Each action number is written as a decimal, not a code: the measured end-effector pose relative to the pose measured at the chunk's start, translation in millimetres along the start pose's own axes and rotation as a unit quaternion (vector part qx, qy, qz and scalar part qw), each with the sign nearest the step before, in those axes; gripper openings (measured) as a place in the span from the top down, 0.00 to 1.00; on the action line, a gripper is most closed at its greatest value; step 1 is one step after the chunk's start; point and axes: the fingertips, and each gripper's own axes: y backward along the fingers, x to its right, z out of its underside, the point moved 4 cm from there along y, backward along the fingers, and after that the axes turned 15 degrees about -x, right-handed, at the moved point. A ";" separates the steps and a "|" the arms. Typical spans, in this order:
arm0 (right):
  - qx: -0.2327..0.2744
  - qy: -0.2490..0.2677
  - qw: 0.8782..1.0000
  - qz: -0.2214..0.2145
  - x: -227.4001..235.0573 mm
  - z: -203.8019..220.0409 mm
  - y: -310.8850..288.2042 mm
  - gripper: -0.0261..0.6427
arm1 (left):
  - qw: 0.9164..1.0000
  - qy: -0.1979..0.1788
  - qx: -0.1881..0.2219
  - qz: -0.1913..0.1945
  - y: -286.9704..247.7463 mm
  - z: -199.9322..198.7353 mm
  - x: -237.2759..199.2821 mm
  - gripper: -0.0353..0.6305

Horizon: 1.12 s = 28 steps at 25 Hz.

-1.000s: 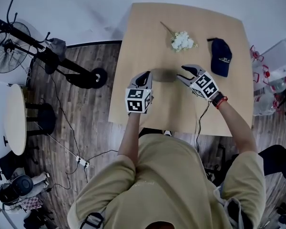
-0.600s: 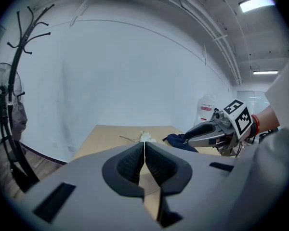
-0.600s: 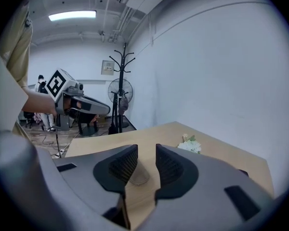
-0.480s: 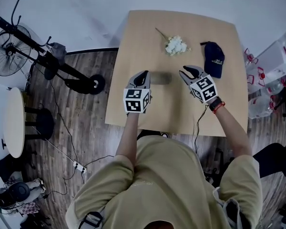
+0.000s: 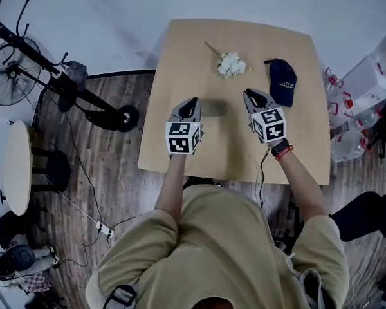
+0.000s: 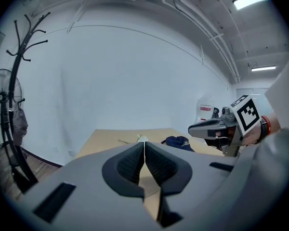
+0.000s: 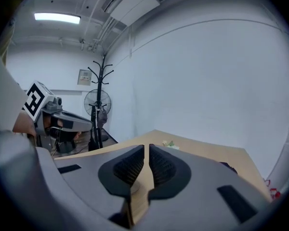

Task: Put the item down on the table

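A: Where is the item?

B: I can't tell which thing it is. A white flower bunch [image 5: 231,64] and a navy cap [image 5: 282,82] both lie on the desk [image 5: 180,50], apart, on its far half. Neither is gripped.

A: The left gripper [image 5: 192,102]?

B: It is held over the desk's near half. Its 2 fingers [image 6: 130,165] are pressed together with nothing between.

A: The right gripper [image 5: 248,94]?

B: It is level with the left one, nearer the cap. Its 2 fingers [image 7: 164,167] are closing, a thin slit remains, and nothing is in it.
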 end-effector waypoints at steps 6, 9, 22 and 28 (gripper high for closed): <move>0.023 -0.050 0.998 0.025 0.2 0.6 8.8 0.92 | 1.000 -0.004 0.013 -0.008 5.5 -4.2 2.0 0.91; 0.035 -0.071 0.996 0.028 -0.9 2.9 15.1 0.93 | 0.999 -0.004 0.027 -0.017 11.7 -6.5 3.6 0.91; 0.073 -0.117 0.984 0.113 3.9 3.9 50.8 0.94 | 0.997 -0.005 0.066 -0.046 37.5 -9.0 2.9 0.91; 0.085 -0.137 0.976 0.148 10.2 6.7 69.2 0.94 | 0.996 -0.006 0.075 -0.052 47.9 -9.8 4.0 0.91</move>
